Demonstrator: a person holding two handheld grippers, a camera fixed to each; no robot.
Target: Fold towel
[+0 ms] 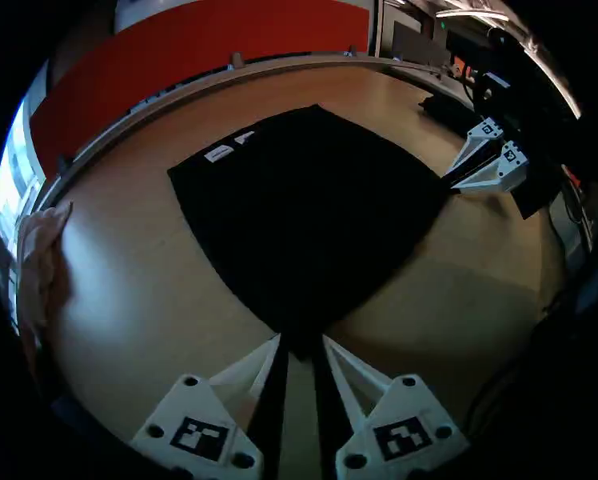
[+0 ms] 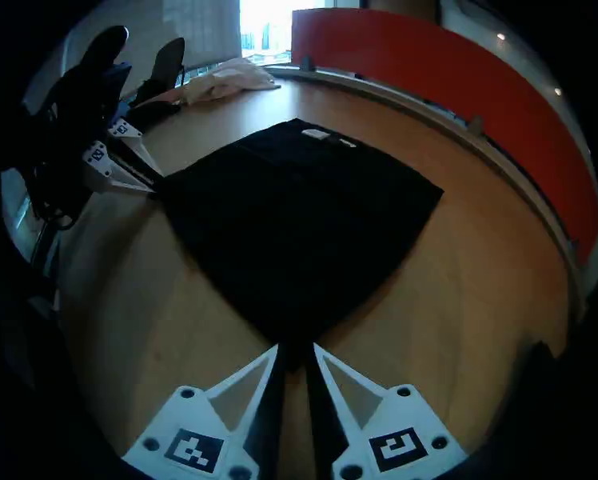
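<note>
Your left tongs (image 1: 301, 340) sit lowest in the left gripper view, their two fingers a narrow gap apart with one corner of the black towel (image 1: 307, 216) lying between the tips. You cannot tell from here whether the fingers press on the cloth or only straddle it.

Your right tongs (image 2: 297, 348) stand the same way in the right gripper view: fingers a narrow gap apart, another towel corner between the tips, and again the grip itself cannot be told.

Each view also shows you the other tongs farther off, tips at a neighbouring corner of the towel, so you are at two adjacent corners.

The towel lies spread flat on the wooden surface (image 1: 139, 296), roughly square, with no fold in it yet. Two small white labels (image 1: 229, 146) lie on it near its far edge, away from both tongs.

A pale pink cloth (image 2: 227, 80) lies bunched on the surface well apart from the towel, near the window. A red panel (image 2: 459, 80) runs along the surface's curved far edge.
</note>
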